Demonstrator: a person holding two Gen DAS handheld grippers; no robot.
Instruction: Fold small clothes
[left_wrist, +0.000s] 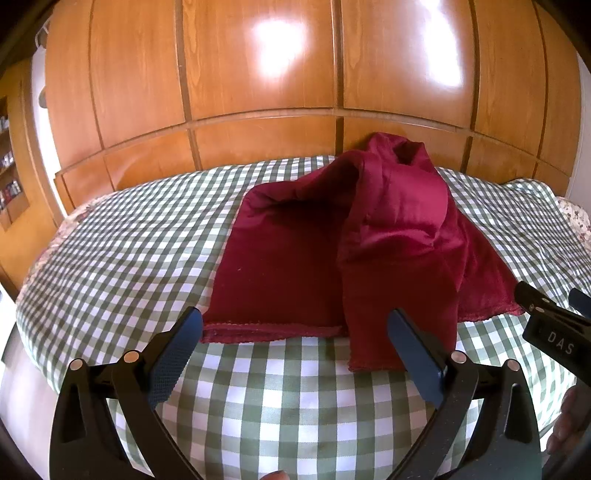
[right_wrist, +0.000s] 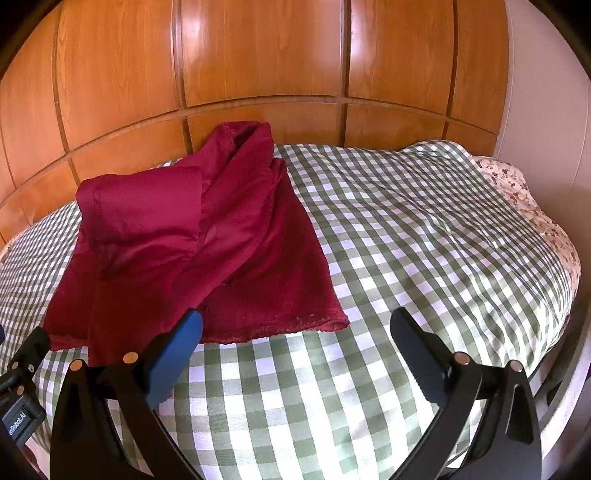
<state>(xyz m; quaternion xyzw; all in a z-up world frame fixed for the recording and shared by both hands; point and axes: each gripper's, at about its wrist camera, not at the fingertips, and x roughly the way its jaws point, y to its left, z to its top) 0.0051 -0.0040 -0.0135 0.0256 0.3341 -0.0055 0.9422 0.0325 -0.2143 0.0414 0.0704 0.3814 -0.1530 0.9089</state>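
Garment (left_wrist: 332, 240) before left hand-held gripper (left_wrist: 295, 354)

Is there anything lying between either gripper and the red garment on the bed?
Nothing visible. The left gripper is open with the garment's near hem right at its fingertips. The right gripper is open beside the hem's right corner. Only bare checkered bedcover lies around them.

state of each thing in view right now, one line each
dark red garment: partly folded, bunched at the far end, hem toward the tongs, ungripped
left tongs: open, just short of the hem
right tongs: open, empty, off the hem's right corner
green checked cover: spread, lightly wrinkled
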